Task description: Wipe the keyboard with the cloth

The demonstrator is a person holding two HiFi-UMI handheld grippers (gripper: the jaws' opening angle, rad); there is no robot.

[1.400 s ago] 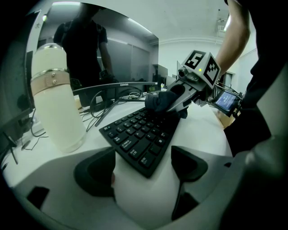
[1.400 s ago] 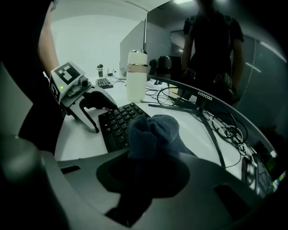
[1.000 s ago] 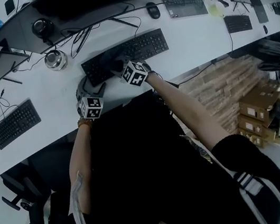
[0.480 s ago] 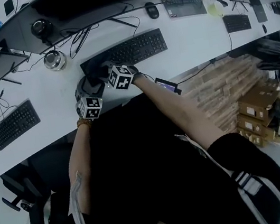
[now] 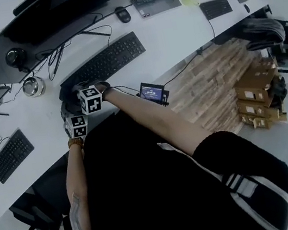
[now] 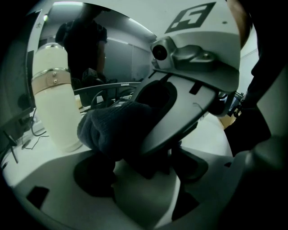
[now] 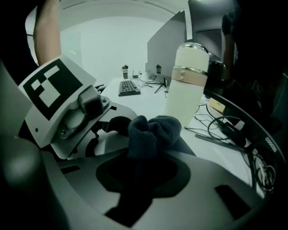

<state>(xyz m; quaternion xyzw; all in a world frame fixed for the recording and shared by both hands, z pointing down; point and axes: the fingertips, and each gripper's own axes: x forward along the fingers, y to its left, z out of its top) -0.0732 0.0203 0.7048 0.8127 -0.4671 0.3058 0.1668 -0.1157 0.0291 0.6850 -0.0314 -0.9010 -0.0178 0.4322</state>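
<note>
The black keyboard lies on the white desk in front of a monitor. My right gripper is at the keyboard's left end, shut on a bunched dark cloth that sticks out past its jaws. My left gripper is just beside it at the desk's near edge, its tips pointing at the cloth. In the left gripper view the right gripper fills the upper picture and hides the gap between the left jaws, so their state is hidden.
A white flask with a metal band stands just beyond the cloth. Cables run behind the keyboard. Other keyboards and a mouse lie on the desk. A small screen device hangs at the desk edge. Cardboard boxes are stacked on the floor.
My right gripper has slid left along the keyboard with the cloth, from its middle to its left end, close to the left gripper. The left gripper has stayed put.
</note>
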